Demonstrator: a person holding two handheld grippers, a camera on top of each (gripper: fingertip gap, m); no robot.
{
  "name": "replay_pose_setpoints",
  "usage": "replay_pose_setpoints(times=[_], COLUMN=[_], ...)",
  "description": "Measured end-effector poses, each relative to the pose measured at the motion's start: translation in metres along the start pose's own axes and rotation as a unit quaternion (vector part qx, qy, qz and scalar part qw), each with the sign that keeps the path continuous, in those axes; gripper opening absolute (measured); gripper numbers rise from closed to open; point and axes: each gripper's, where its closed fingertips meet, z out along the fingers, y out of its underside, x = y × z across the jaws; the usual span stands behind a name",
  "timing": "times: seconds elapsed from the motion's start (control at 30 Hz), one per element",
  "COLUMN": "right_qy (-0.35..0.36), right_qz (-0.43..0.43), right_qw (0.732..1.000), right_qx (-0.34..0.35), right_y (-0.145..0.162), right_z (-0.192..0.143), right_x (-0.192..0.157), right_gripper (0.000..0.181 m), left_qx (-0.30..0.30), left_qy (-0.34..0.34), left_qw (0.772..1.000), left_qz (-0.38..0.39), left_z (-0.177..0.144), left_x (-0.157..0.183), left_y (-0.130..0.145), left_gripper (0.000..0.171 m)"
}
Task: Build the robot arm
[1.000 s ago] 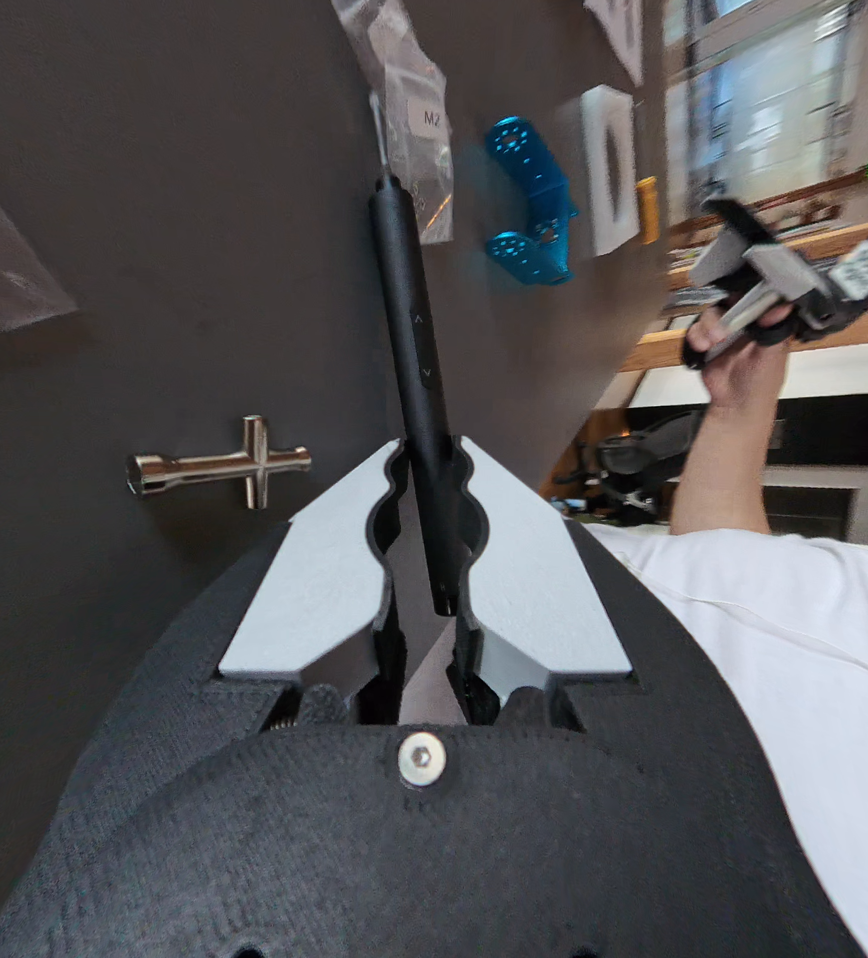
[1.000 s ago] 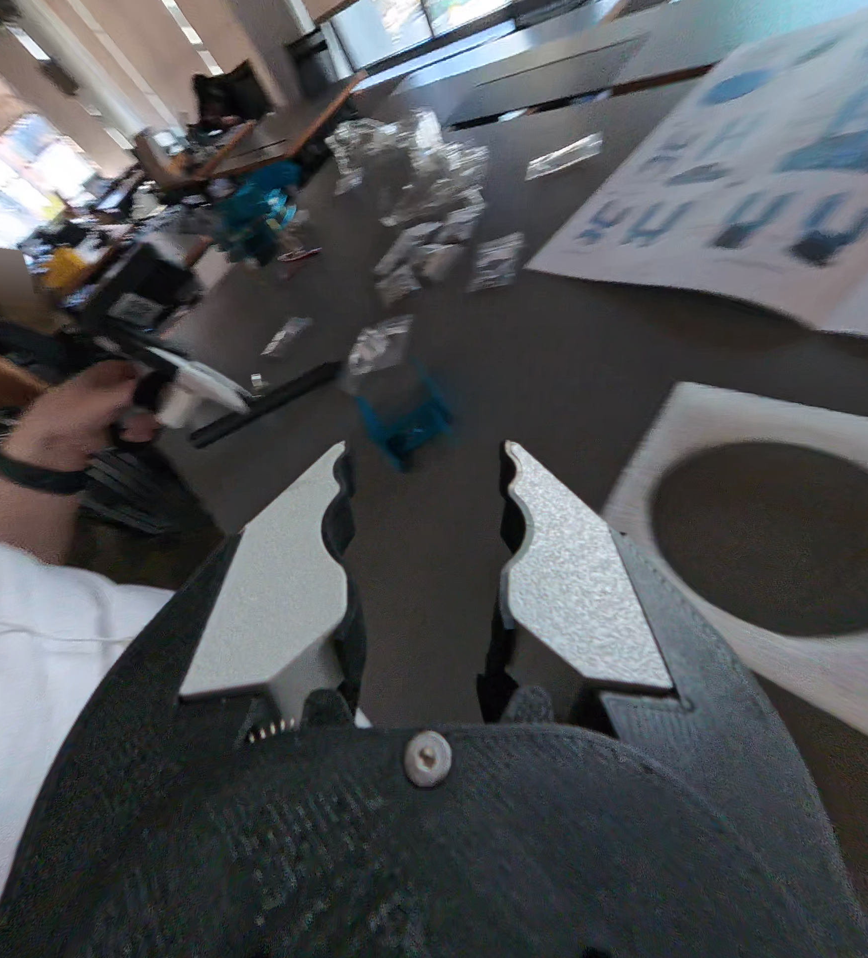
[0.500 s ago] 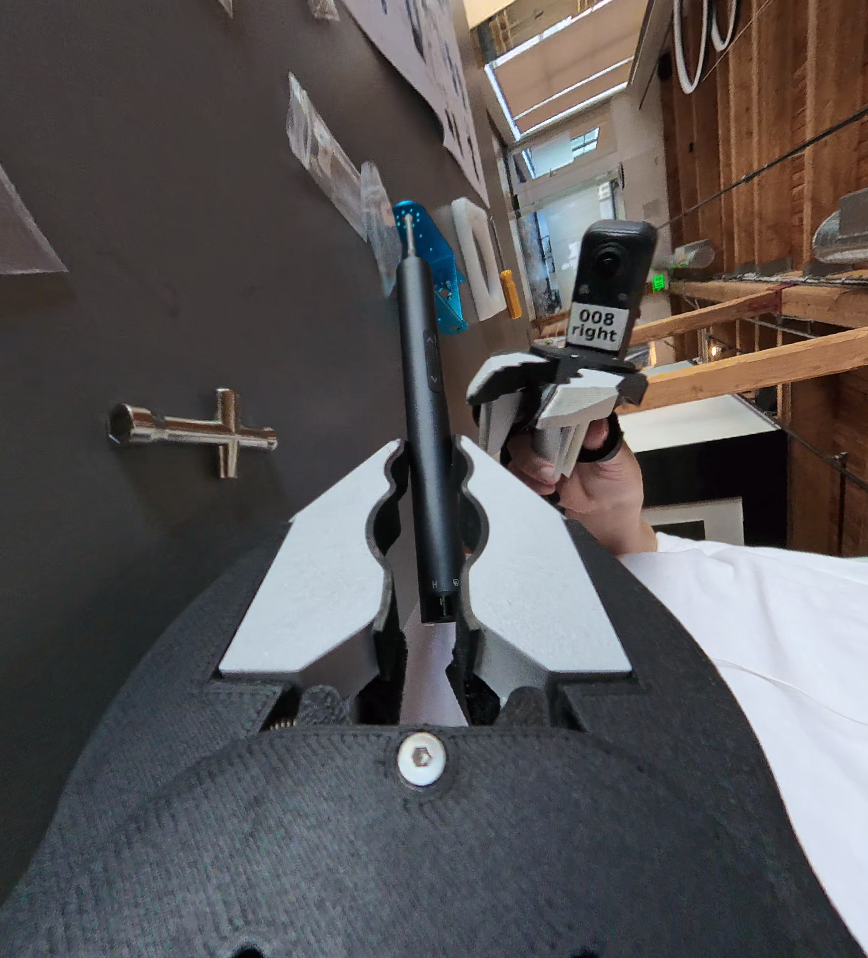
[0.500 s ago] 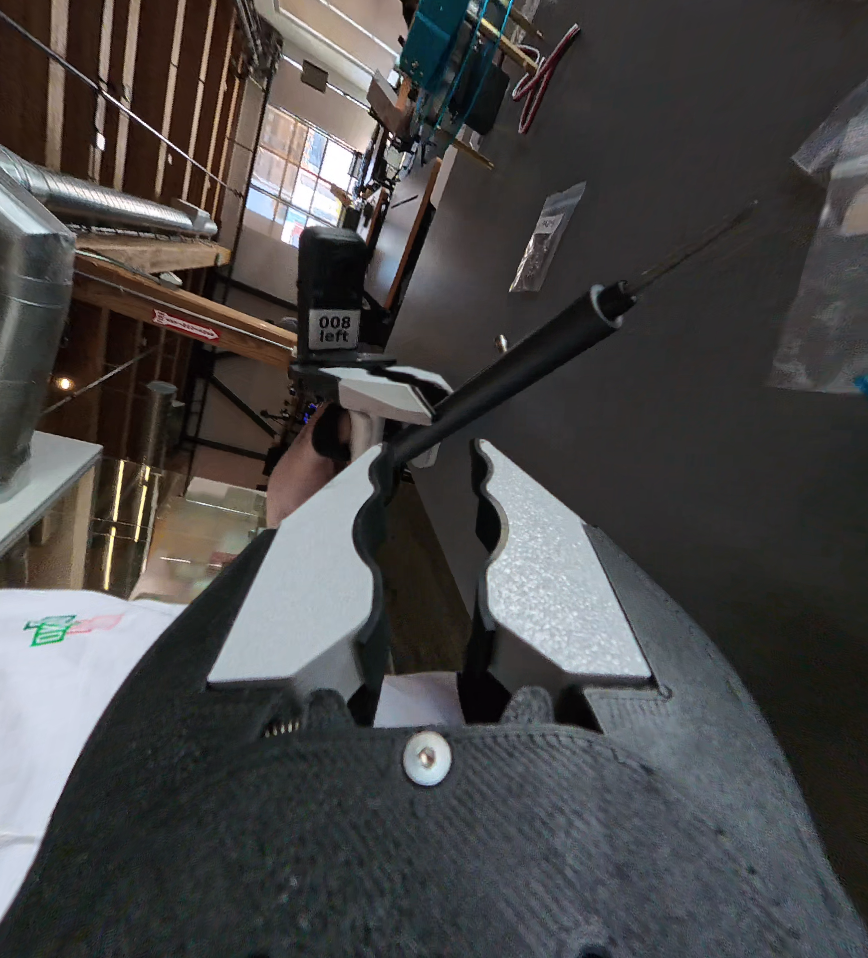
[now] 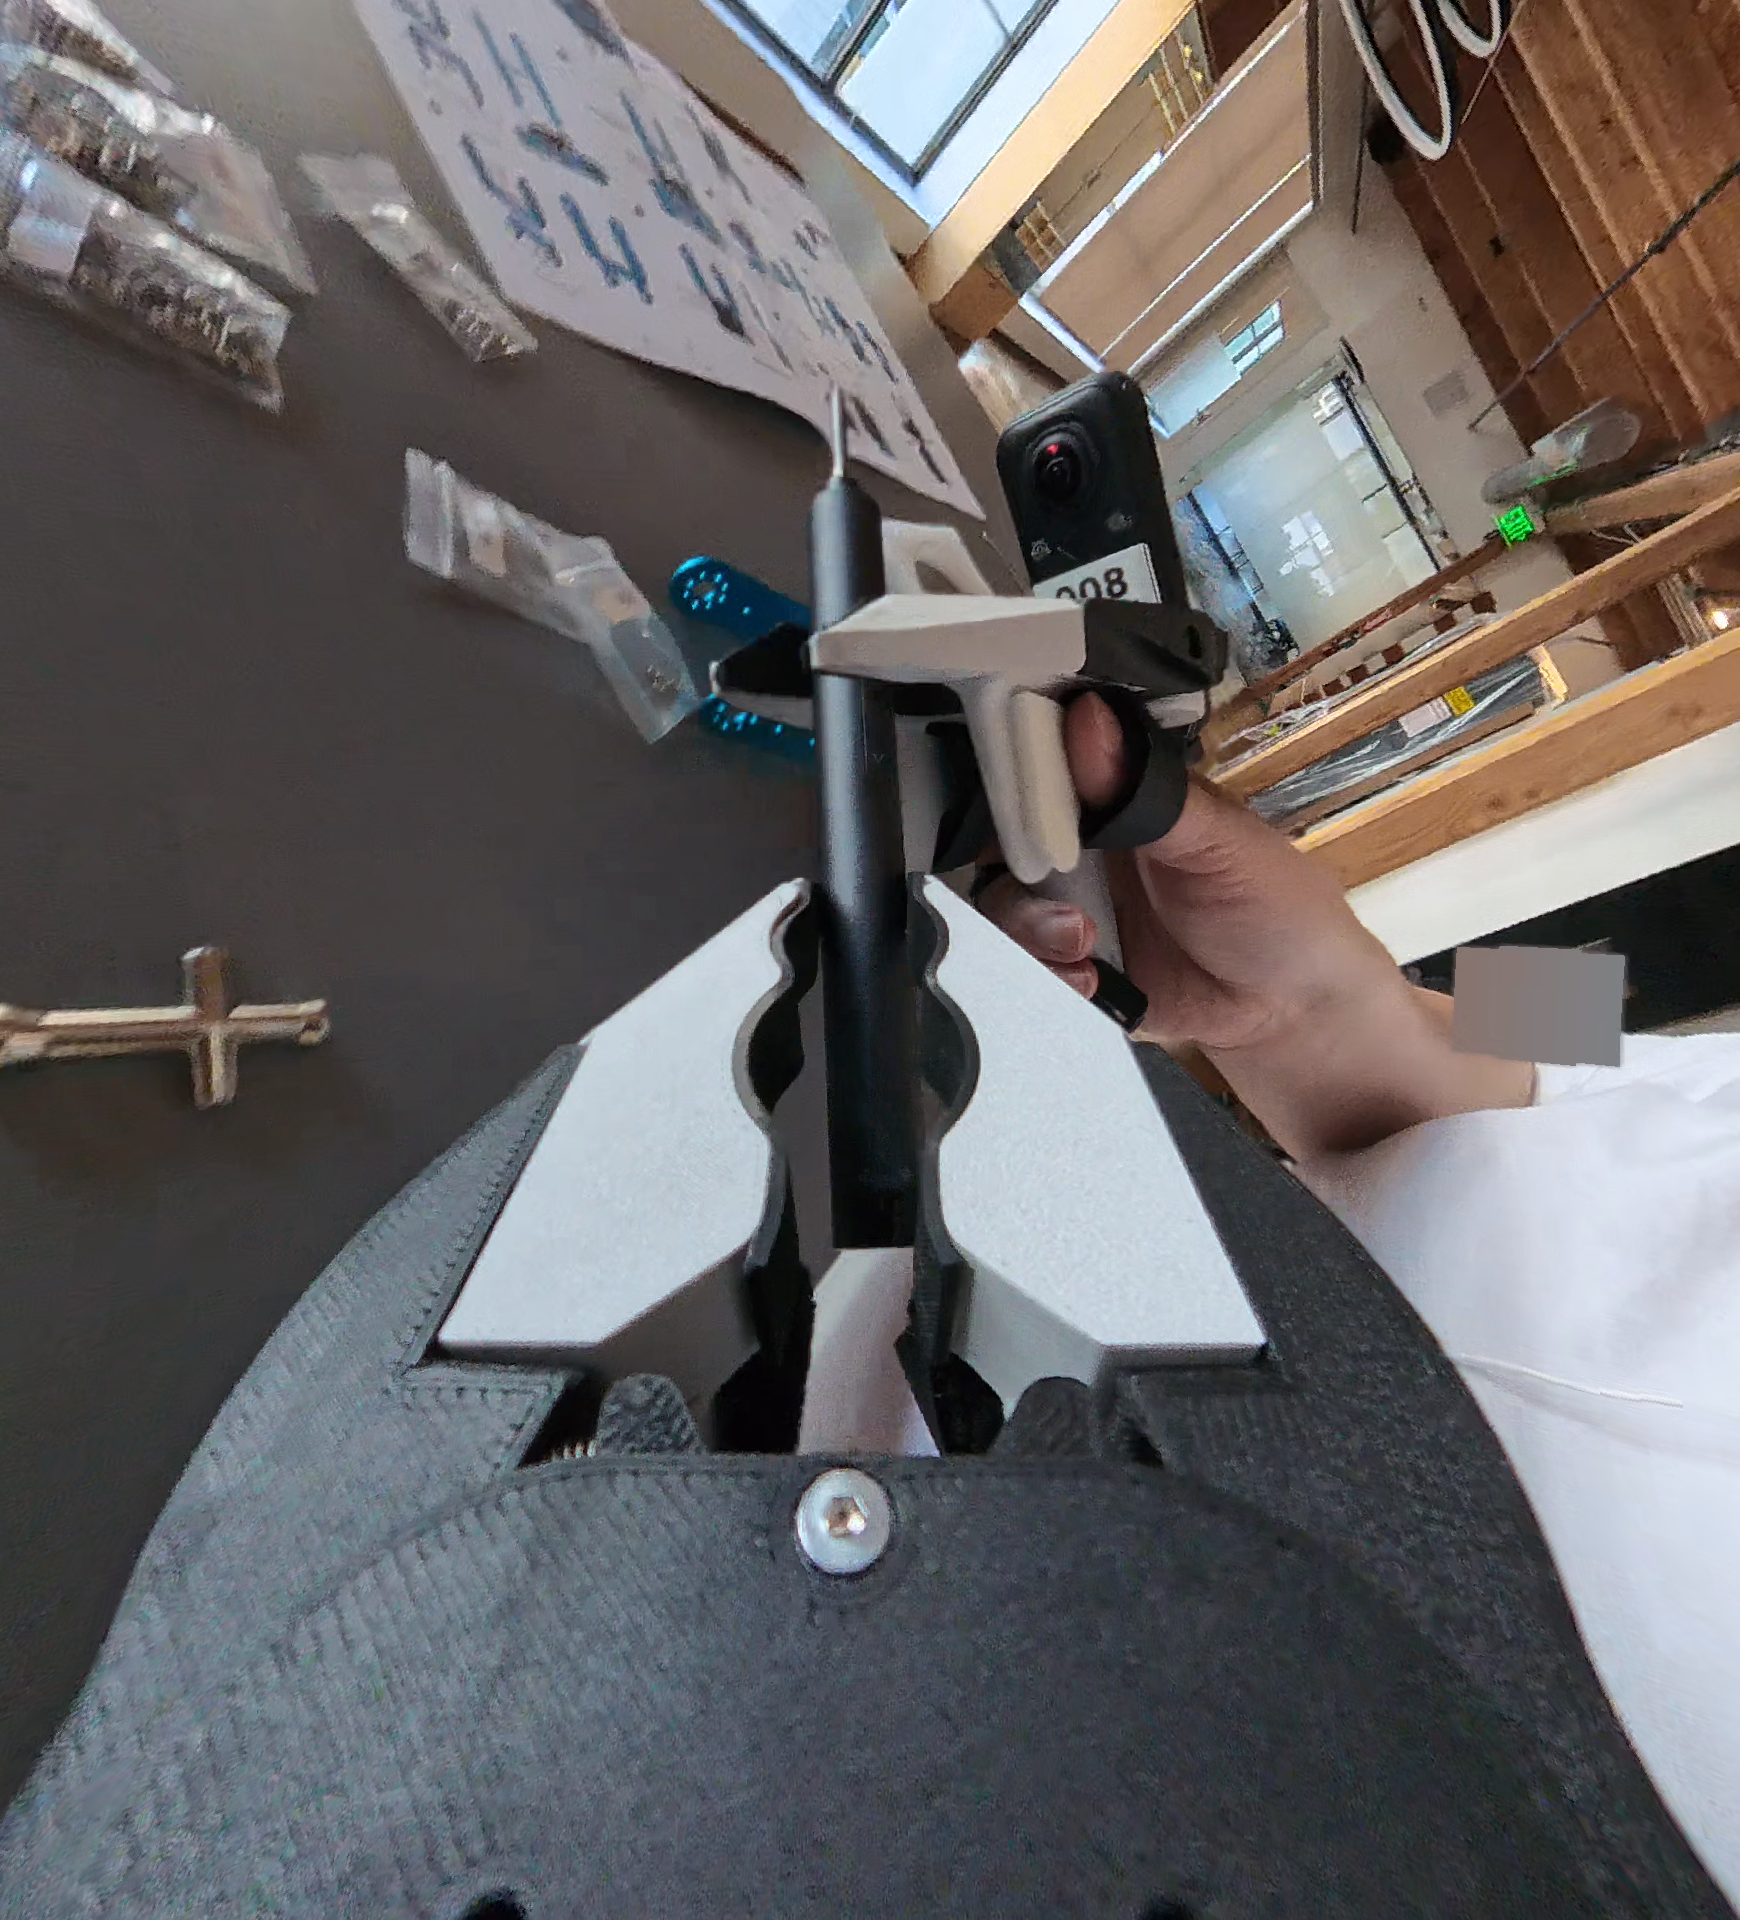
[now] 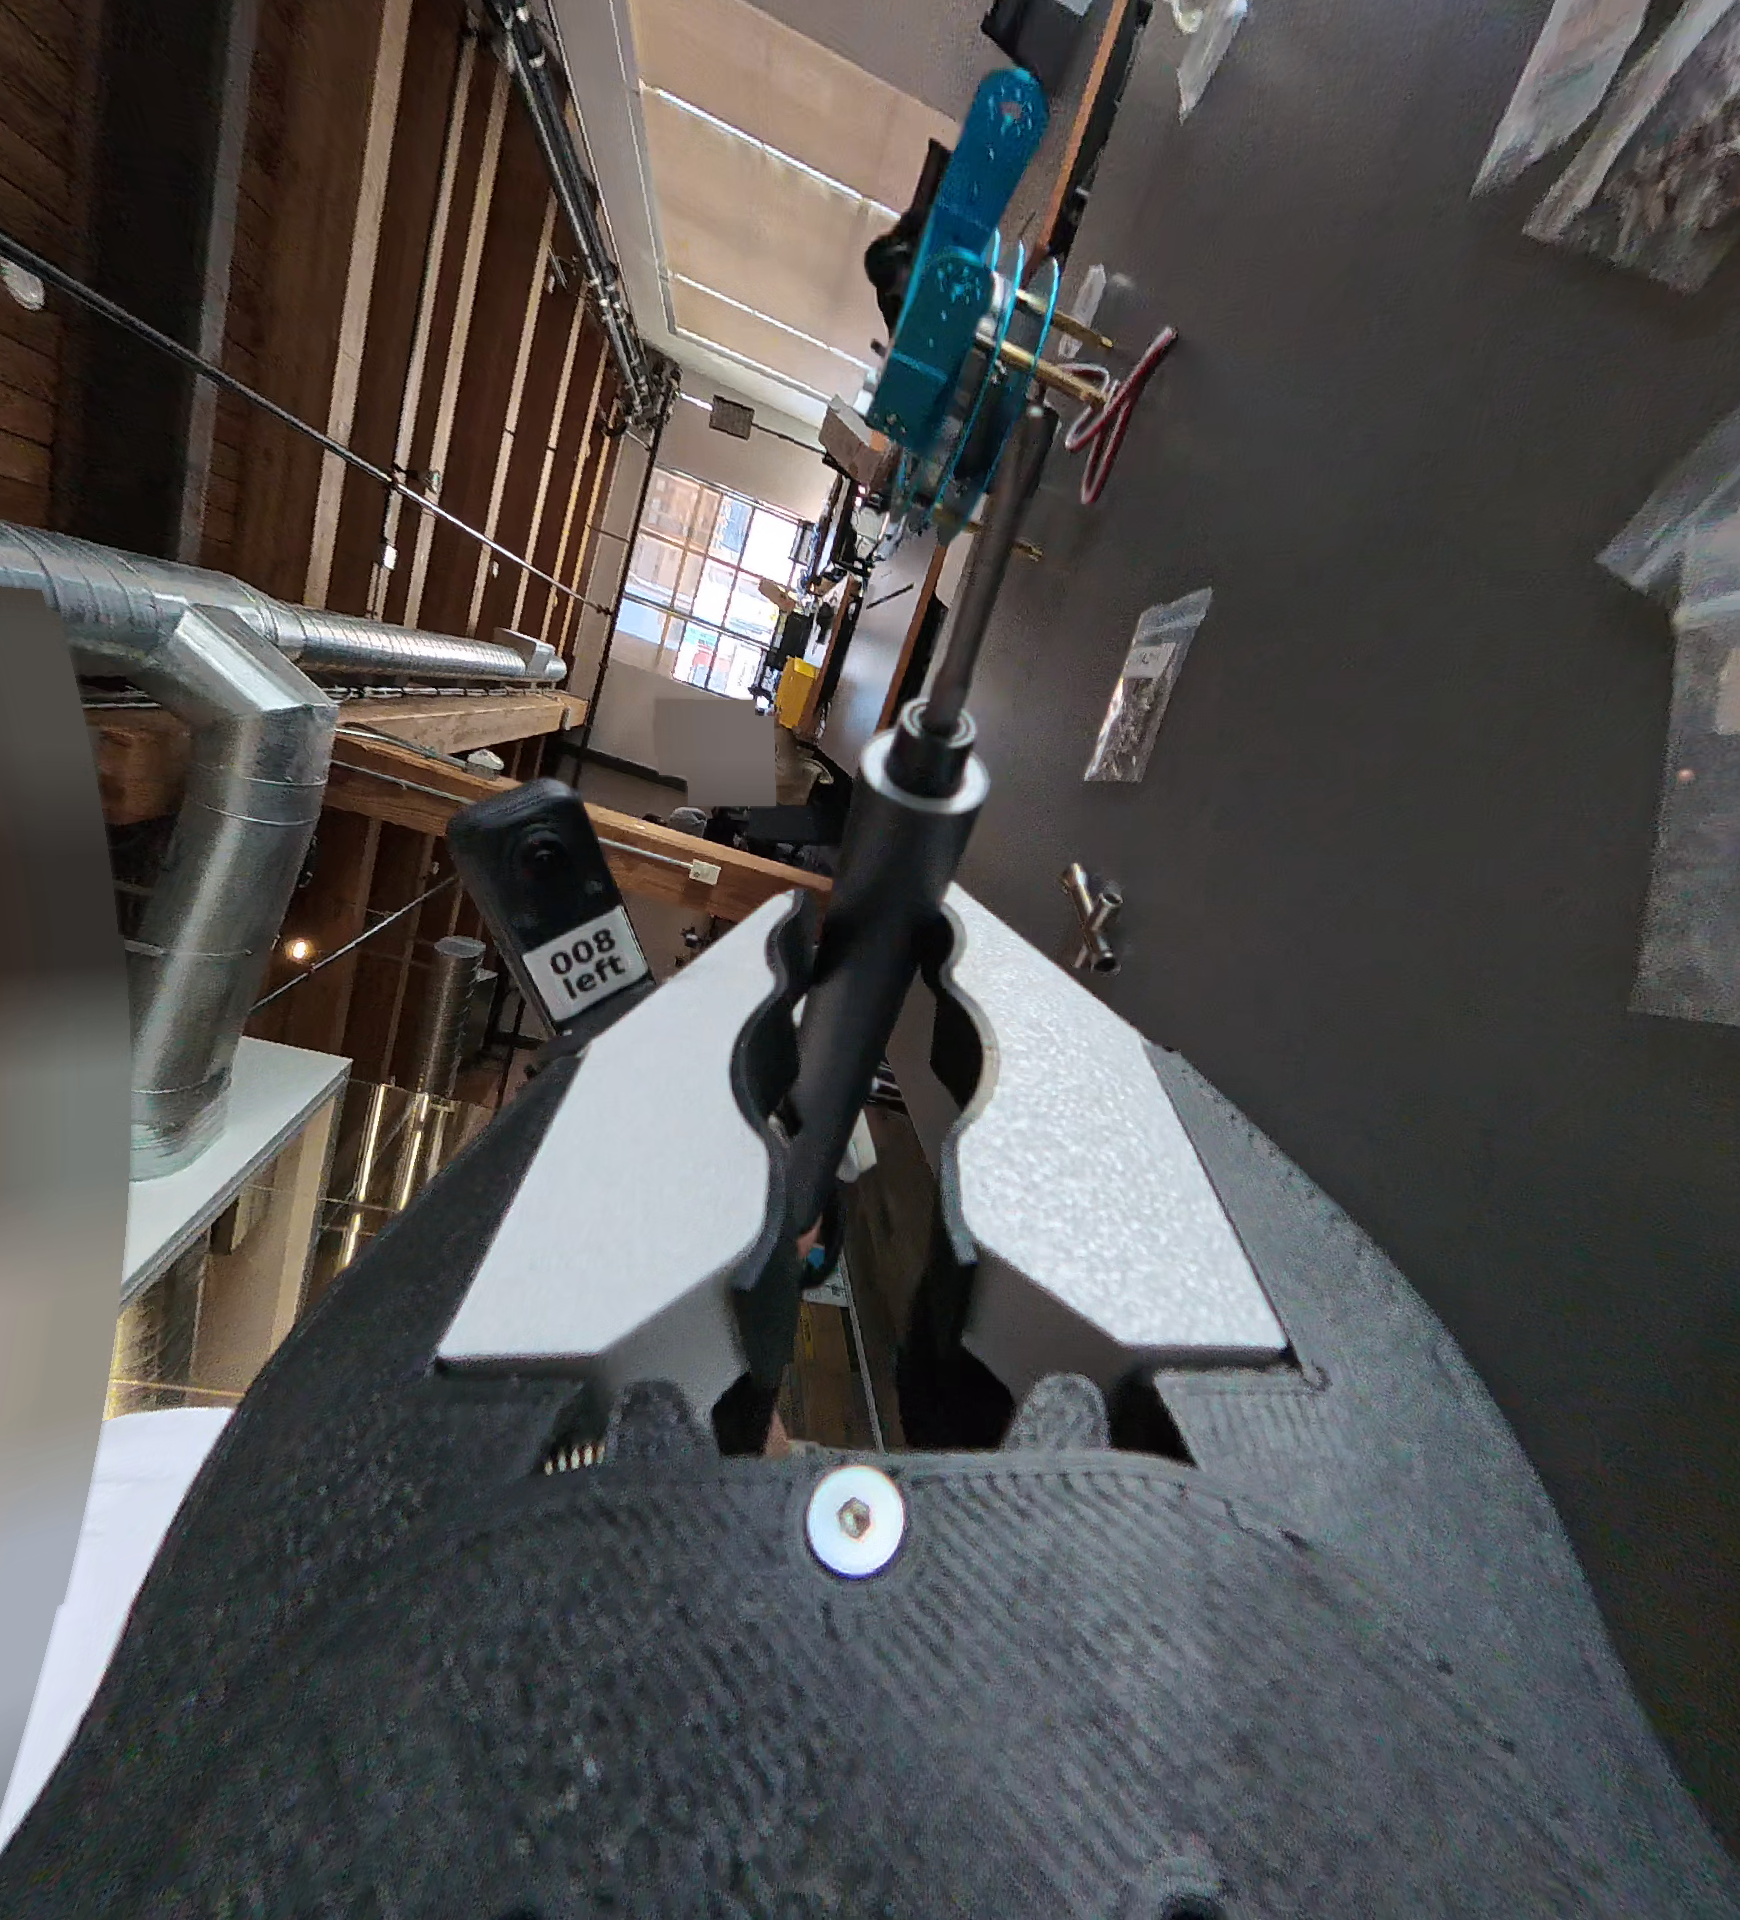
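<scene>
My left gripper [image 5: 864, 894] is shut on a black pen-shaped electric screwdriver [image 5: 861, 1039] and holds it above the dark table [image 5: 326, 727], thin bit pointing away. My right gripper [image 5: 824, 655], held by a hand [image 5: 1240, 935], reaches in from the right across the upper shaft, one finger on each side. In the right wrist view my right gripper [image 6: 876, 914] has its jaws closed to about the shaft's width on the screwdriver [image 6: 907, 821], which runs slanted between them. The left gripper's camera [image 6: 544, 883] shows just behind; its fingers are hidden.
A cross-shaped metal wrench [image 5: 149, 1023] lies on the table to the left. Several clear bags of hardware [image 5: 97, 239], a blue bracket [image 5: 731, 603] and a white printed sheet [image 5: 637, 208] lie farther off. A blue metal assembly [image 6: 959, 301] stands beyond the bit. Left tips to right tips: about 5 cm.
My right gripper has swung in from the right and its jaws have narrowed around the screwdriver's upper shaft. My left gripper has kept its hold and tilted.
</scene>
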Motion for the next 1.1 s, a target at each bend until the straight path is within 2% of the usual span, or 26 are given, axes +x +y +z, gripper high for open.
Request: replay_pose_setpoints(times=[0.1,0.17,0.27,0.37,0.47,0.57,0.6,0.7,0.77,0.93,1.0,1.1], right_qy=[-0.017,-0.036,-0.086,-0.121,-0.147,-0.179,-0.19,-0.19,-0.181,-0.164,-0.179,-0.206], right_qz=[-0.018,-0.041,-0.044,-0.054,-0.072,-0.073,-0.074,-0.097,-0.107,-0.133,-0.128,-0.08], right_qw=[1.0,0.999,0.995,0.991,0.986,0.981,0.979,0.977,0.977,0.975,0.972,0.972], right_qx=[0.006,-0.006,-0.014,-0.019,-0.017,-0.013,-0.015,-0.021,-0.028,-0.071,-0.078,-0.084], right_y=[-0.01,-0.012,-0.014,-0.018,-0.026,-0.037,-0.039,-0.041,-0.043,-0.044,-0.045,-0.052], right_z=[-0.014,-0.024,-0.046,-0.072,-0.099,-0.128,-0.137,-0.162,-0.175,-0.193,-0.198,-0.206], right_x=[-0.008,-0.013,-0.023,-0.031,-0.037,-0.044,-0.046,-0.04,-0.031,-0.018,-0.021,-0.02], right_gripper=[0.016,0.016,0.016,0.015,0.016,0.015,0.016,0.016,0.015,0.044,0.044,0.034], left_qx=[-0.01,-0.025,-0.037,-0.043,-0.046,-0.052,-0.05,-0.042,-0.039,0.005,0.034,0.064], left_qy=[0.014,0.056,0.125,0.17,0.279,0.343,0.343,0.315,0.274,0.16,0.157,0.153], left_qw=[0.999,0.997,0.991,0.984,0.957,0.933,0.933,0.945,0.959,0.986,0.985,0.983], left_qz=[0.033,0.039,0.005,-0.014,-0.063,-0.096,-0.093,-0.072,-0.059,-0.051,-0.061,-0.076], left_z=[0.024,0.04,0.059,0.081,0.102,0.125,0.134,0.158,0.174,0.203,0.207,0.212], left_x=[0.015,0.031,0.049,0.06,0.095,0.122,0.126,0.135,0.134,0.122,0.126,0.132], left_y=[0.004,0.01,0.013,0.016,0.016,0.019,0.022,0.03,0.036,0.043,0.041,0.038], left_gripper=[0.015,0.017,0.035,0.043,0.042,0.027,0.016,0.015,0.015,0.016,0.016,0.016])
